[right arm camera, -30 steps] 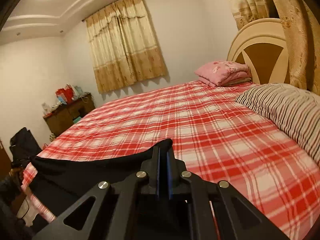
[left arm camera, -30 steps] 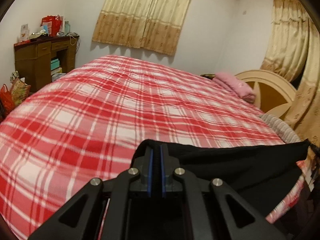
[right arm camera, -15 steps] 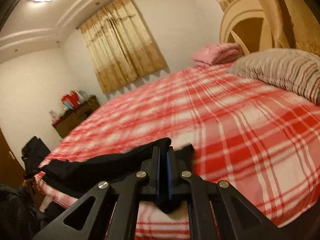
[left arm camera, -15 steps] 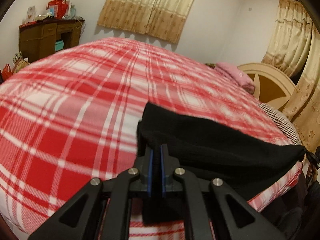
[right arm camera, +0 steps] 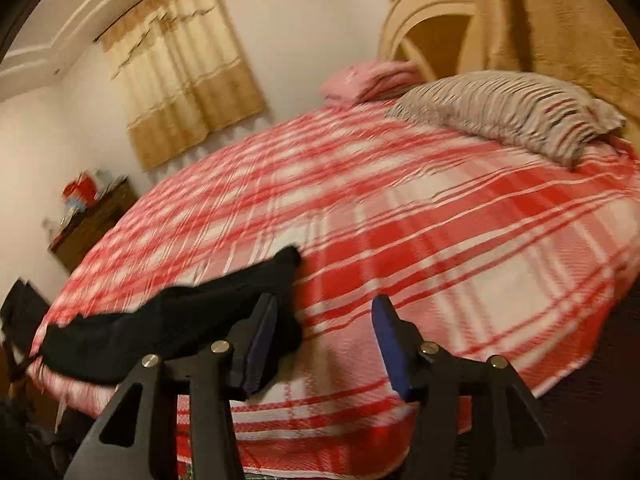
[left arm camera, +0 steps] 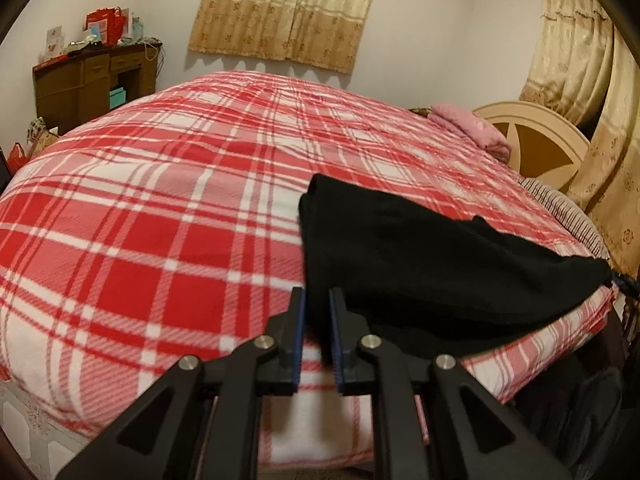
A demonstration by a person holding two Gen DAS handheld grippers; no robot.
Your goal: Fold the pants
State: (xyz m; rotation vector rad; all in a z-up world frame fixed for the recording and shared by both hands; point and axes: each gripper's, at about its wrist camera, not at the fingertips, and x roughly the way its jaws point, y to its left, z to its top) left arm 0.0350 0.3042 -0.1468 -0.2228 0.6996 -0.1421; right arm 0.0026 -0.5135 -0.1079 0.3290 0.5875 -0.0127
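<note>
Both hand-held grippers were pinching the black pants a moment ago; now both have let go. From the left wrist, the left hand-held gripper is spread a little, and the pants lie on the bed right in front, stretching off to the right. From the right wrist, the right hand-held gripper is spread wide, and the pants stretch away to its left.
</note>
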